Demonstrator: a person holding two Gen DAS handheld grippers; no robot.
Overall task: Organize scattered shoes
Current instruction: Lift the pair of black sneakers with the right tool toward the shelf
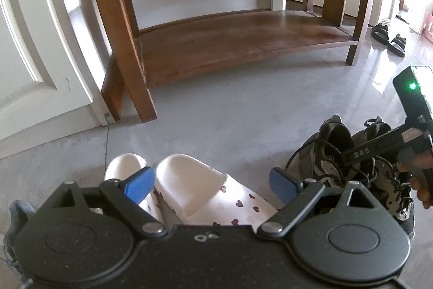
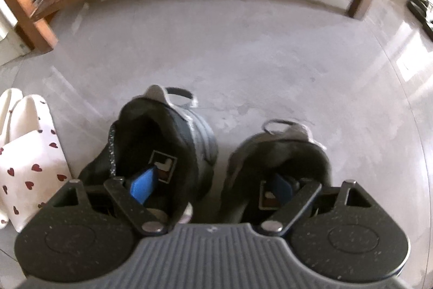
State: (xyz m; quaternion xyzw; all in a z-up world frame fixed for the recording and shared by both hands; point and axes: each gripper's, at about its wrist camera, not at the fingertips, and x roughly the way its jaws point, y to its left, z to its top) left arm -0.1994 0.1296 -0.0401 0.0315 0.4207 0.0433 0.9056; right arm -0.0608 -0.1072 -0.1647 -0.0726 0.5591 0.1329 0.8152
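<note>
From the left wrist, the left gripper hangs open over the slippers, while from the right wrist the right gripper stands open, one finger inside each sneaker, so closing might pinch both collars unevenly and drop one.

So I count two white heart-print slippers, two dark lace-up sneakers, and two black sandals off by the far wall. Also one wooden shoe rack, and two grippers.
</note>
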